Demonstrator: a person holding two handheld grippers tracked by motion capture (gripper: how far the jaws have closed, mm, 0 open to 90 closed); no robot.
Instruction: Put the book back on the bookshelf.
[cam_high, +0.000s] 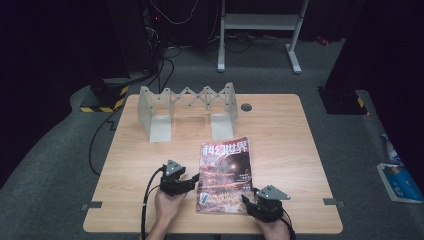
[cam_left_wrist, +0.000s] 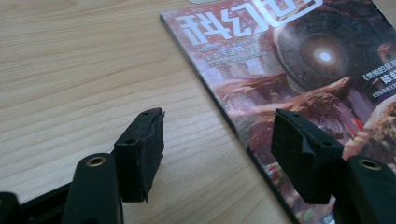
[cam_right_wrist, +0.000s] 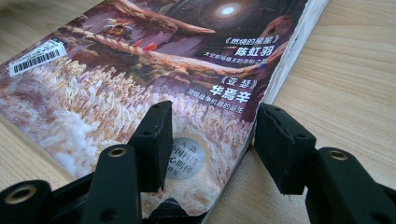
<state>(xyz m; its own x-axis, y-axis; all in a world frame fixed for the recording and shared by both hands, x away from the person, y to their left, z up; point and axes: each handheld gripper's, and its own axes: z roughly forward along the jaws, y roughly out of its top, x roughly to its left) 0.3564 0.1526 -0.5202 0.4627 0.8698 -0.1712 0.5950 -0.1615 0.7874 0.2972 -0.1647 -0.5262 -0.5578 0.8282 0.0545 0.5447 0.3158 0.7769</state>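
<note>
Two grippers flank the magazine (cam_high: 226, 175), flat on the worktop (cam_high: 140, 165) near its front edge. Left gripper (cam_high: 194, 181), jaws apart, straddles the left long edge; right gripper (cam_high: 246, 200), jaws apart and empty, straddles the near right corner. Long axis runs away from the person, title at far end. Both equally close.
</note>
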